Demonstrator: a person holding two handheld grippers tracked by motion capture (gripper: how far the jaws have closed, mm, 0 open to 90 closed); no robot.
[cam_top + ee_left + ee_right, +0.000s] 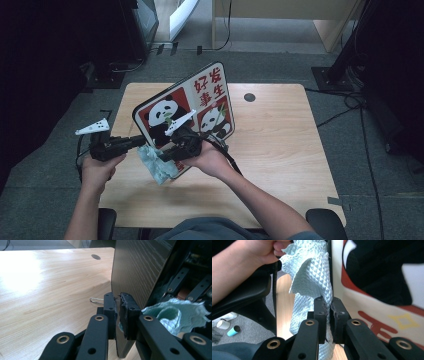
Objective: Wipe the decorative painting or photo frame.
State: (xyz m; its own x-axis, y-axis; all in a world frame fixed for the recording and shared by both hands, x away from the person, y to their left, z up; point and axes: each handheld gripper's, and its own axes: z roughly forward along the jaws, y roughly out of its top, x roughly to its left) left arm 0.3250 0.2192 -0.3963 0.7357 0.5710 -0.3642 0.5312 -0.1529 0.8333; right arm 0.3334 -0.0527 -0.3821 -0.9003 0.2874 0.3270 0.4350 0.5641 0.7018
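Left gripper (139, 141) clamps the panda board (200, 95) (tilted up); right gripper (165, 156) pinches the blue cloth (157, 167)

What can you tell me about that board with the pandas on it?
The flat square panda board has rounded corners, a black edge, and red and white panels showing two pandas and red Chinese characters. Its back looks like dark wood grain. It is held tilted above the light wooden table. The left gripper clamps its edge between shut jaws. The right gripper presses a pale green textured cloth against its picture side.
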